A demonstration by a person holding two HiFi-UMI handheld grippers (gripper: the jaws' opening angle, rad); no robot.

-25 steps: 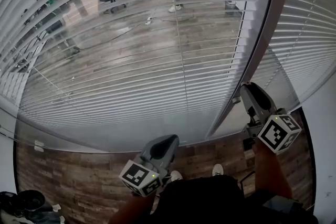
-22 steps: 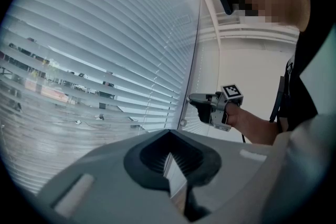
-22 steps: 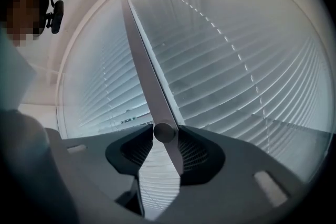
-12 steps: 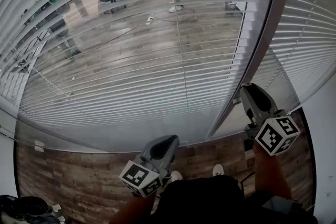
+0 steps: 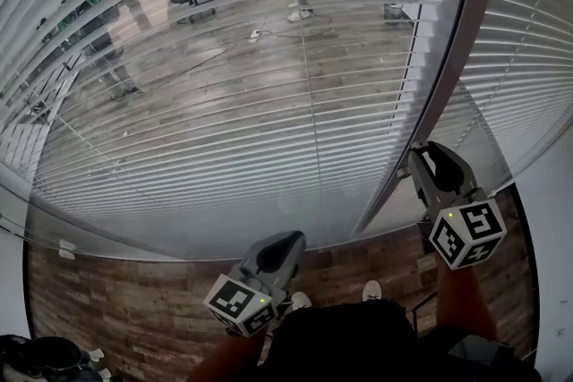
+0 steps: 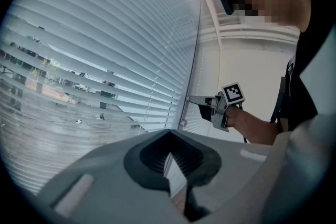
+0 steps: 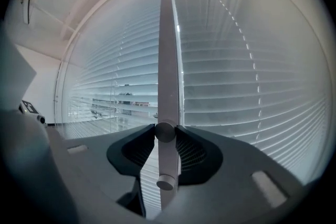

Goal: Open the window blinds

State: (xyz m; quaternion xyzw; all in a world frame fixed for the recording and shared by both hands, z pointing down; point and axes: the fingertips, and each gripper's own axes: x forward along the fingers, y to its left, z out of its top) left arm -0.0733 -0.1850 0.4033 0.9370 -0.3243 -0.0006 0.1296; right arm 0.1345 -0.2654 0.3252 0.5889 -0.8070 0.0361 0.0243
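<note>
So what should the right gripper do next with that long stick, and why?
Probably twist the wand a little around its own length. The right gripper has its fingers closed on it already, and the slats beside it look mostly shut, so turning the wand should tilt them open. Which way to turn, I can't tell.

Light: bright, even daylight through the blinds from the far side.
Glare: slats wash out pale at the right.
Distortion: fisheye bends slats; gripper views darken at corners.
Focus: tilt wand soft near the lens.
</note>
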